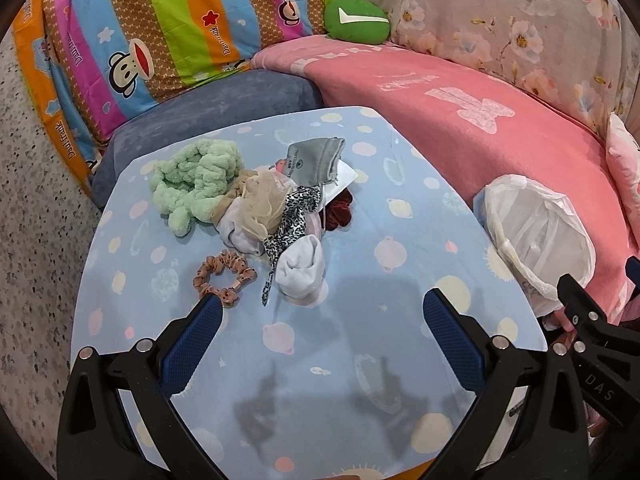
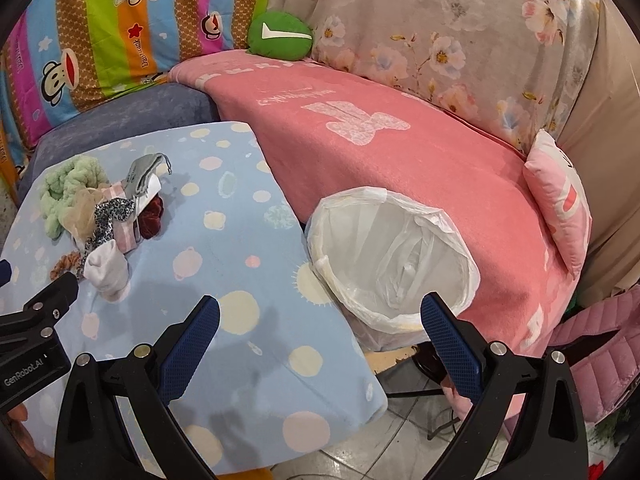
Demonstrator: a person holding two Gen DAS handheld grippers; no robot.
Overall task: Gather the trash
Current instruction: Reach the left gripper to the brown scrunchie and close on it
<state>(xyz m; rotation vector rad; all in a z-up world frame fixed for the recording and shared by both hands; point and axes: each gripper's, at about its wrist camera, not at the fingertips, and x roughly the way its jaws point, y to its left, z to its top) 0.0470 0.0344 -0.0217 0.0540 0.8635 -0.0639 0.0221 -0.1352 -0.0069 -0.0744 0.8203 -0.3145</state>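
Note:
A heap of soft items lies on the blue dotted table [image 1: 360, 360]: a green fluffy cloth [image 1: 192, 184], a beige mesh ball [image 1: 260, 200], a leopard-print strip [image 1: 292, 216], a grey sock [image 1: 320, 156], a white sock [image 1: 302, 270] and a pink scrunchie [image 1: 220, 276]. My left gripper [image 1: 320, 308] hangs open just in front of the heap, holding nothing. A bin lined with a white bag [image 2: 394, 256] stands at the table's right edge; it also shows in the left wrist view as the bin [image 1: 536, 232]. My right gripper [image 2: 320, 312] is open near the bin's left rim.
A pink blanket [image 2: 400, 152] covers the sofa behind the table and bin. A green cushion [image 1: 356, 20], a striped cartoon blanket [image 1: 160, 32] and a pink pillow [image 2: 560, 204] lie on it. Tiled floor [image 2: 380, 440] and a pink padded jacket [image 2: 600, 340] sit at lower right.

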